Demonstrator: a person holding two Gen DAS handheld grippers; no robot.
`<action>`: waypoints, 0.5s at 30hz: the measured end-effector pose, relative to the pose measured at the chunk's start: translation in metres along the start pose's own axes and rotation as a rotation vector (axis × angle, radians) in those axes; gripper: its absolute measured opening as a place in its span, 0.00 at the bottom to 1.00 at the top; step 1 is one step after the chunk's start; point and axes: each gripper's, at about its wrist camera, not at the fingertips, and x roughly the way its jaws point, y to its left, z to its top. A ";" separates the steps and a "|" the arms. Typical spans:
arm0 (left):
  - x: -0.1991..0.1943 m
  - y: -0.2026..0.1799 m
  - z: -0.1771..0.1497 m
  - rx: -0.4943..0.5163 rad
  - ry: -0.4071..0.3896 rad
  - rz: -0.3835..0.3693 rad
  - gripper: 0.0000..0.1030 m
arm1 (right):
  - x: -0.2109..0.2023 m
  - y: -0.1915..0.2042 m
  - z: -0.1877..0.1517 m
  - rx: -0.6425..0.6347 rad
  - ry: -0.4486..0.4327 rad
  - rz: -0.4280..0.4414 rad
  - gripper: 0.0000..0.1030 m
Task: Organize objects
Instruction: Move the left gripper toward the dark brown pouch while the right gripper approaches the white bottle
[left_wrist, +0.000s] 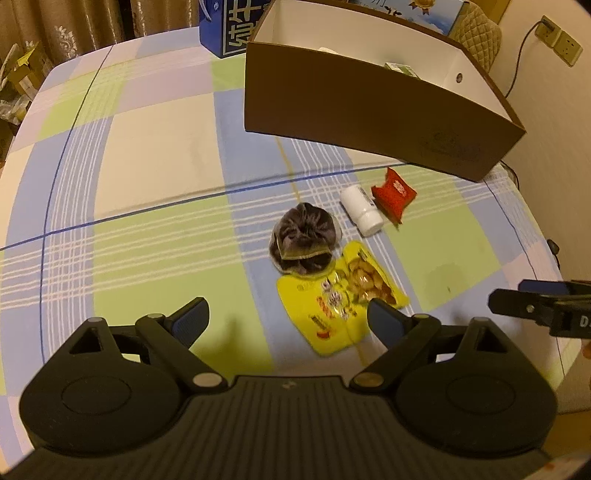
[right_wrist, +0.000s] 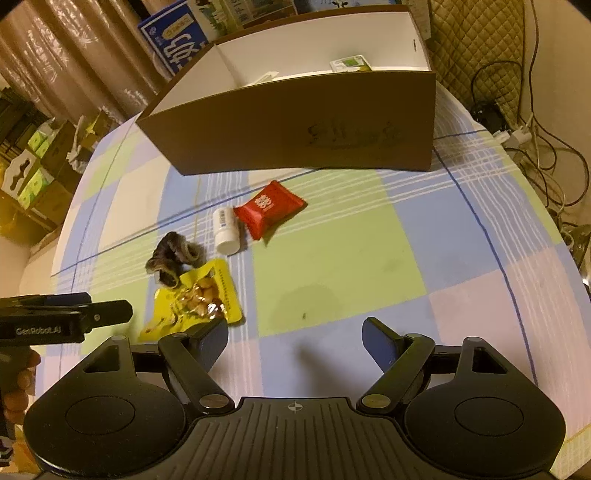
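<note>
Bench under a checked cloth in blue, green and cream. Brown cardboard box, white inside, at the far side, open-topped, with a small green-and-white packet lying in it. On the cloth before the box, a loose cluster: red snack packet, nearest the box; white bottle on its side, just beside the red packet; dark scrunchie (gathered fabric, partly in a clear wrapper); yellow snack pouch, its top edge touching the scrunchie. Left gripper: jaws spread wide, empty, above the bench with the yellow pouch between them. Right gripper: jaws likewise spread, nothing held, over bare cloth to the right of the cluster.
</note>
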 end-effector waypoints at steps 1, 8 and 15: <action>0.003 0.000 0.003 -0.003 0.001 0.000 0.87 | 0.001 -0.002 0.002 0.003 0.001 -0.002 0.76; 0.027 -0.001 0.020 -0.013 0.022 -0.021 0.79 | 0.008 -0.013 0.011 0.038 0.006 -0.011 0.76; 0.048 -0.012 0.036 0.009 0.028 -0.017 0.76 | 0.014 -0.024 0.021 0.065 0.006 -0.024 0.76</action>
